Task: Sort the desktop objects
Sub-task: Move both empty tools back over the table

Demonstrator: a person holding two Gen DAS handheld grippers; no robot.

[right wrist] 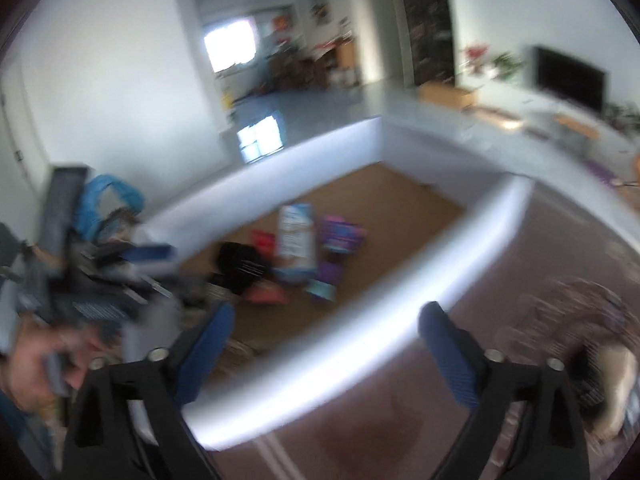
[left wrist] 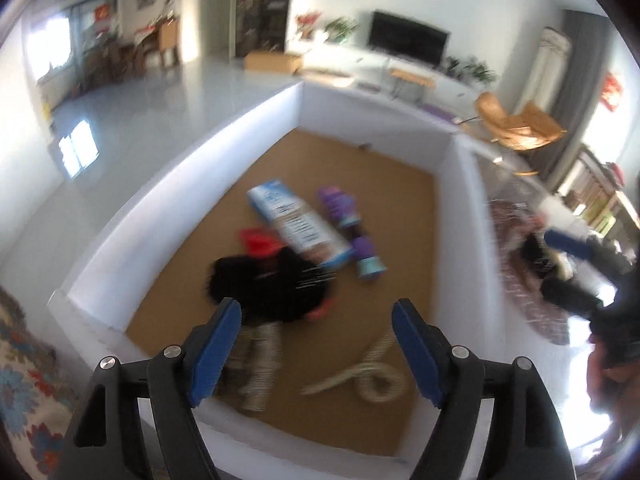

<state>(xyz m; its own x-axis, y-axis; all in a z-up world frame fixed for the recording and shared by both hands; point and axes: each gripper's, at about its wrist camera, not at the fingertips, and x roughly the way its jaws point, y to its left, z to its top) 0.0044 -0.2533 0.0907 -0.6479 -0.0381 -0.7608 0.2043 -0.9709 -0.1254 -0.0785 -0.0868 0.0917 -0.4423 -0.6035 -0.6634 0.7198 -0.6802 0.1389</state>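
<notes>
Bare cork floor (left wrist: 384, 184) behind the pile; white walls (left wrist: 168, 184) ring it.
</notes>
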